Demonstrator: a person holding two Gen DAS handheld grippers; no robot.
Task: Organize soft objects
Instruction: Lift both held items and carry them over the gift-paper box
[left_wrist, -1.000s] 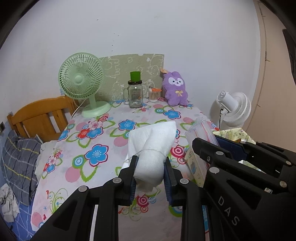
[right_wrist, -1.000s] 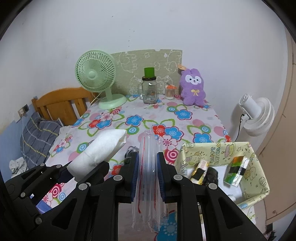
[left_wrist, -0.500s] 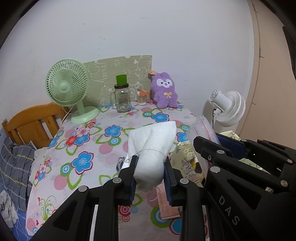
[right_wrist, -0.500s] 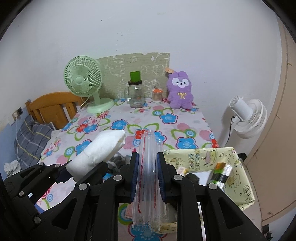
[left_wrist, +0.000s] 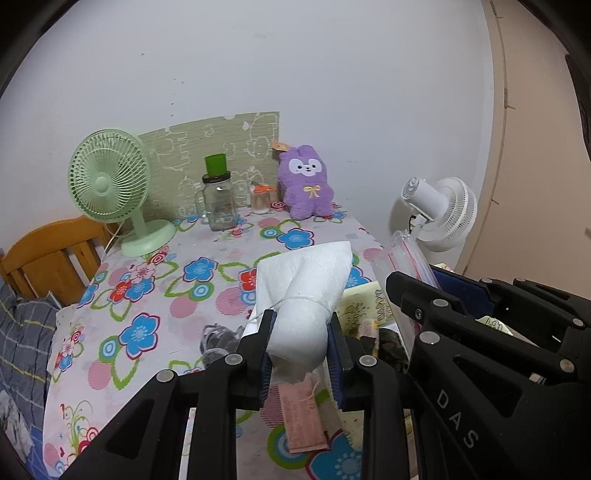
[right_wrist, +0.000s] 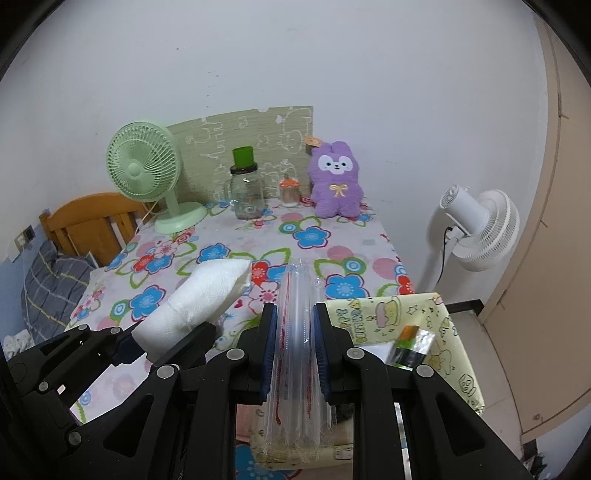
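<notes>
White roll (left_wrist: 301, 317) clamped in left gripper (left_wrist: 300, 354), above table (left_wrist: 155, 295)

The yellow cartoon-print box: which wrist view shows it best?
The right wrist view: the yellow box shows its printed wall, rim and a packet inside. In the left wrist view the box is only a sliver, hidden behind the white roll and right tongs.

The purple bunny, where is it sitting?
The purple bunny sits upright at the table's far edge against the wall, right of the small orange-lidded jar in both views.
</notes>
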